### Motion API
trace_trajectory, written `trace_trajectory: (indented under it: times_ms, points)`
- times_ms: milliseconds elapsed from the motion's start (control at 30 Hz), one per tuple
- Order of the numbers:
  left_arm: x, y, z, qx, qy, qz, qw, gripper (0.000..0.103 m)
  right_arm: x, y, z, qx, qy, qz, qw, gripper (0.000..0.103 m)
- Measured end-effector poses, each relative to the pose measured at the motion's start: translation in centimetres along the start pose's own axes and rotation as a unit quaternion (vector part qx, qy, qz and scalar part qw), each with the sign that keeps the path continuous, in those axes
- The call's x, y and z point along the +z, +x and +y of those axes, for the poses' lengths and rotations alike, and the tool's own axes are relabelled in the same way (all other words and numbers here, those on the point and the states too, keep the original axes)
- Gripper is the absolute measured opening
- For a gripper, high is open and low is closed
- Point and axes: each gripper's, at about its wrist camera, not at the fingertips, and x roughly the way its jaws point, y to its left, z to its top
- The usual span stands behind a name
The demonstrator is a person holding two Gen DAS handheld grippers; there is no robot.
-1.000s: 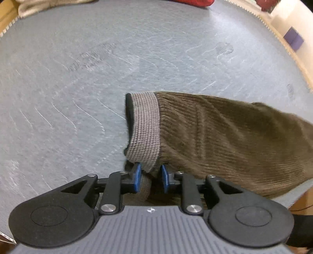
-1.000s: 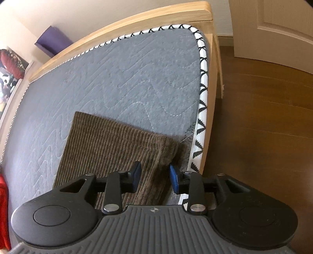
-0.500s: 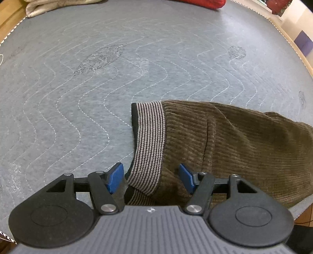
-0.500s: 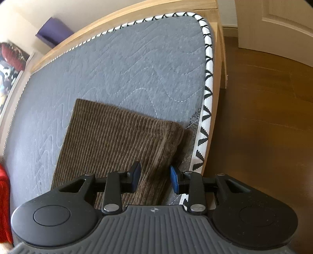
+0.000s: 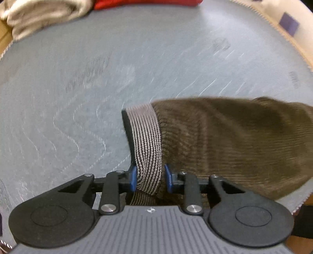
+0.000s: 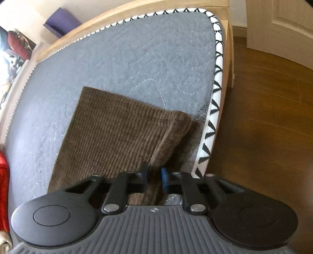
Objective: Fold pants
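I see a grey quilted mattress (image 5: 82, 101) with zigzag edging in a wooden bed frame (image 6: 125, 25). Brown corduroy pants (image 6: 109, 132) lie on it near the edge; a beige bundle (image 5: 37, 15) and red cloth (image 5: 144, 3) sit at the far side.

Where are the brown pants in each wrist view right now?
Left wrist: pants fill the right middle, striped waistband between the closing left gripper.
Right wrist: pants lie lower centre, their edge between the closing right gripper.
Shared landmark: the grey quilted mattress.
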Motion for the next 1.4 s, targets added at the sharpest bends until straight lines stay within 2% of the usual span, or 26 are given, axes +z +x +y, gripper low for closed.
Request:
trace_trajectory:
  times_ms: [100,200,300,367,433,467,533,567,600,633,667,733,767,800,867,967,1000,1033,1167,1267,1400]
  points:
    - [-0.9,-2.3,0.0,0.000,0.006,-0.021,0.9998,0.030,0.1,-0.7,0.3,0.006,-0.006,-0.025,1.000,0.010]
    - [-1.3,-0.4,-0.2,0.024,0.026,0.020,0.9992,0.032,0.1,-0.9,0.6,-0.008,-0.016,-0.036,0.999,0.009]
    - [-1.5,1.6,-1.8,0.054,0.075,0.049,0.9945,0.038,0.0,-0.3,0.5,-0.026,-0.015,-0.019,0.999,0.010]
    - [-1.4,1.2,-2.7,0.072,0.094,0.034,0.9924,0.046,0.0,-0.1,0.5,-0.031,-0.016,-0.010,0.999,0.011]
    - [-1.0,-0.1,-3.2,0.098,0.102,-0.009,0.9899,0.052,0.1,-0.2,0.5,-0.031,-0.016,-0.012,0.999,0.016]
    - [-0.7,-1.0,-3.5,0.096,0.100,-0.036,0.9898,0.054,0.1,-0.3,0.5,-0.029,-0.014,-0.011,0.999,0.016]
    - [-0.2,-1.8,-3.3,0.048,0.074,-0.061,0.9942,0.054,0.3,-0.5,0.3,-0.029,-0.013,-0.014,0.999,0.020]
    - [0.0,-1.8,-3.1,0.017,0.056,-0.059,0.9965,0.052,0.4,-0.7,0.1,-0.033,-0.012,-0.018,0.999,0.024]
    - [0.1,-1.4,-3.0,-0.012,0.046,-0.048,0.9977,0.042,0.5,-0.8,0.0,-0.035,-0.009,-0.022,0.999,0.030]
    - [0.0,-0.8,-3.1,-0.030,0.048,-0.030,0.9979,0.034,0.6,-1.0,-0.3,-0.035,-0.003,-0.026,0.999,0.032]
    - [-0.2,0.0,-3.4,-0.034,0.060,-0.010,0.9976,0.034,0.7,-1.3,-0.5,-0.031,0.005,-0.031,0.999,0.036]
    - [-1.1,2.8,-4.1,-0.007,0.105,0.062,0.9925,0.032,0.9,-1.6,-0.8,-0.019,0.013,-0.036,0.999,0.036]
    - [-1.8,4.0,-4.8,0.015,0.142,0.087,0.9859,0.031,1.0,-1.6,-0.9,-0.015,0.012,-0.037,0.999,0.036]
    - [-2.1,4.3,-5.5,0.027,0.170,0.088,0.9811,0.031,0.9,-1.7,-0.8,-0.013,0.010,-0.038,0.999,0.036]
    - [-1.7,3.5,-6.1,0.030,0.173,0.067,0.9821,0.033,0.9,-1.8,-0.6,-0.012,0.005,-0.039,0.999,0.036]
    - [-0.2,1.1,-6.2,0.001,0.130,0.013,0.9914,0.043,1.0,-1.8,-0.6,-0.011,0.005,-0.037,0.999,0.039]
    - [0.5,0.5,-6.1,-0.006,0.116,0.000,0.9933,0.049,1.0,-1.7,-0.5,-0.012,0.001,-0.035,0.999,0.040]
    - [0.9,0.1,-6.1,-0.011,0.102,-0.009,0.9947,0.050,0.9,-1.6,-0.4,-0.012,-0.007,-0.032,0.999,0.040]
    - [1.7,0.5,-7.1,-0.006,0.110,-0.005,0.9939,0.050,0.6,-0.8,0.1,-0.020,-0.024,-0.013,0.999,0.049]
    - [1.2,0.8,-8.5,-0.003,0.128,0.000,0.9918,0.050,0.6,-0.1,-0.2,-0.025,-0.017,0.001,1.000,0.050]
    - [1.3,1.2,-8.6,-0.004,0.125,-0.001,0.9921,0.050,0.7,0.8,-0.5,-0.038,-0.013,0.007,0.999,0.051]
